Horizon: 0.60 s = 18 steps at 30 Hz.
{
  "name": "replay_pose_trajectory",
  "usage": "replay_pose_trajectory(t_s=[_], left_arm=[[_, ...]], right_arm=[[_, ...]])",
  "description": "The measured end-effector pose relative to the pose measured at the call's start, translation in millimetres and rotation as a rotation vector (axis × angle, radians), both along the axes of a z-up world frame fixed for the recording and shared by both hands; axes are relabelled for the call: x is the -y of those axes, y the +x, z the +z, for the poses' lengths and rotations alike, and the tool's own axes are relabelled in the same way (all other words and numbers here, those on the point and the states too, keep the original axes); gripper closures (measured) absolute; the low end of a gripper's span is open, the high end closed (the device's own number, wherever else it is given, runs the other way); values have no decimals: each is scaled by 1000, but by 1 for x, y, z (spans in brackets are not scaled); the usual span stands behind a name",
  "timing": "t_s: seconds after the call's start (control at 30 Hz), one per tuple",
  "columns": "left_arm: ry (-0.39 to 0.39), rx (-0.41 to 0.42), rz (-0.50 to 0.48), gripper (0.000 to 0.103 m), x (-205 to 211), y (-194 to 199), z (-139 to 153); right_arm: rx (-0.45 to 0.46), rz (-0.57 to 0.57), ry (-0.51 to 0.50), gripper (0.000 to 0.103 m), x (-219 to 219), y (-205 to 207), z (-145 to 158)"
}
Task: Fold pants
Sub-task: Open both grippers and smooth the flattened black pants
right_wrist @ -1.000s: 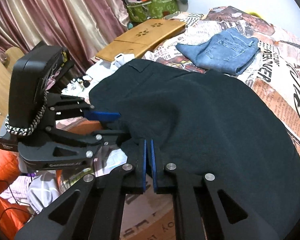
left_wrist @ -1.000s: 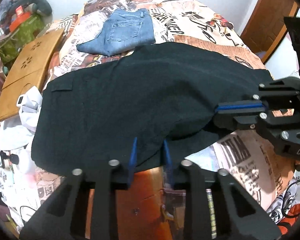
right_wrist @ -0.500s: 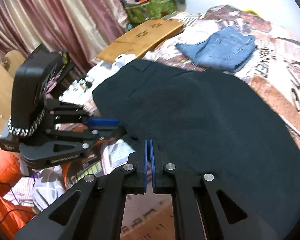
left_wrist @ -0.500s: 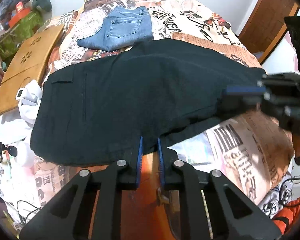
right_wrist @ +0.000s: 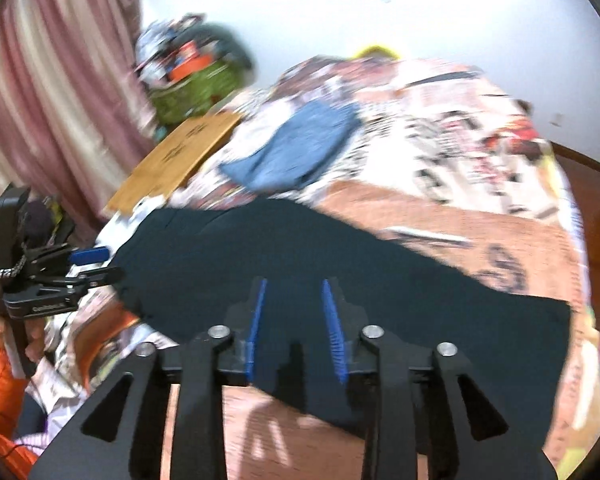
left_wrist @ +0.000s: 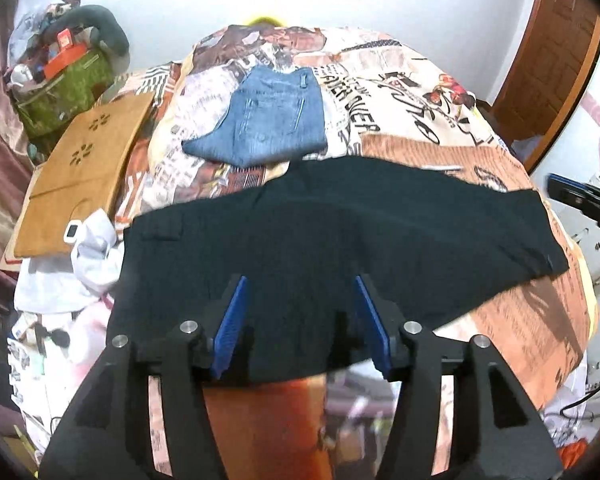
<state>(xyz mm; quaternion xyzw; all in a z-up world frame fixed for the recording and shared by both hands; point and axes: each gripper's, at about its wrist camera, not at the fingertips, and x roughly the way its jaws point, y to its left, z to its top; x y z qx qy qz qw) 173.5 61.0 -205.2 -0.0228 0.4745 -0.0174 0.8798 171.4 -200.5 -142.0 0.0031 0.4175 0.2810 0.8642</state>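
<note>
**Both grippers spread above flat black pants**

Jaws on both tools stood apart, gripping nothing. The left gripper (left_wrist: pixel 302 326) hung with its blue pads spread wide over the near edge of the black pants (left_wrist: pixel 340 232), with no cloth between them. The right gripper (right_wrist: pixel 296 330) was likewise released, its pads apart above the same dark cloth (right_wrist: pixel 340 280); that view was blurred. The pants lay spread flat across the near part of the bed (left_wrist: pixel 420 120), on its printed cover, one end reaching toward the bed's right edge. Beyond them, apart from the black cloth, lay folded blue jeans (left_wrist: pixel 272 120). A wooden board (left_wrist: pixel 80 172) rested along the bed's left side, with white cloth (left_wrist: pixel 92 256) just beside the pants. At the far left stood a green bag (left_wrist: pixel 66 96) holding an orange box and other small items too cluttered to tell apart.
</note>
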Motion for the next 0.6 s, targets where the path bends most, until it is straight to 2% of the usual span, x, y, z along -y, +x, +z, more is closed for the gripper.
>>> replay_pose_trajectory(t_s=[0.13,0.3,0.5,0.6], left_arm=[[32,25,9,32,12,22,6],[52,22,-5,23,34,48,4],[70,-43,-51,20,63,73,-17],[71,-104,-66,20,74,85,-34]], right_arm=[[42,-139,-7,65,49,1,9],[53,-291,-46,62,104,0,8],[-22,-436,-97,60,163,-4,-21],[-71,-493,-78,60,187,-3,-36]])
